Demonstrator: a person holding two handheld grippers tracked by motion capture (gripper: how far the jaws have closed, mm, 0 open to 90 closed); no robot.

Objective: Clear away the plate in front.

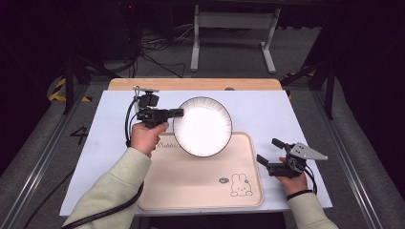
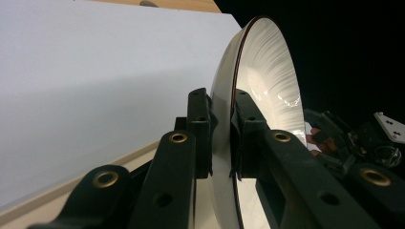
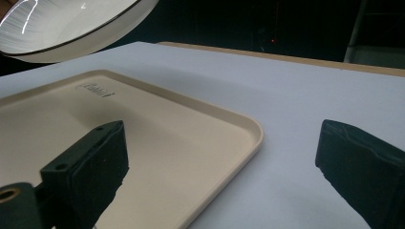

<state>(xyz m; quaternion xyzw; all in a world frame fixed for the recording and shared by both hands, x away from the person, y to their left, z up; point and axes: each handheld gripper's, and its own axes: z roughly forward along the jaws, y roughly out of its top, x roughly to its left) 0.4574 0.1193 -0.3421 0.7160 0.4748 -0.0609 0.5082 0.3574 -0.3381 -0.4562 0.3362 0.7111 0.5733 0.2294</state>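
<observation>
Left gripper [image 1: 179,113] clamped, arm outstretched; right gripper [image 1: 270,151] low — jaws wide apart.

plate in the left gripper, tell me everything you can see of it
The plate is round and white with a thin dark line along its rim and fine ribbing on the inner wall; it looks like glazed ceramic, glossy under the light. It is empty. The left hand-held gripper pinches its left rim, one jaw on each face, and holds it lifted above the far edge of the beige tray, clear of the table. Nothing else touches it.
</observation>
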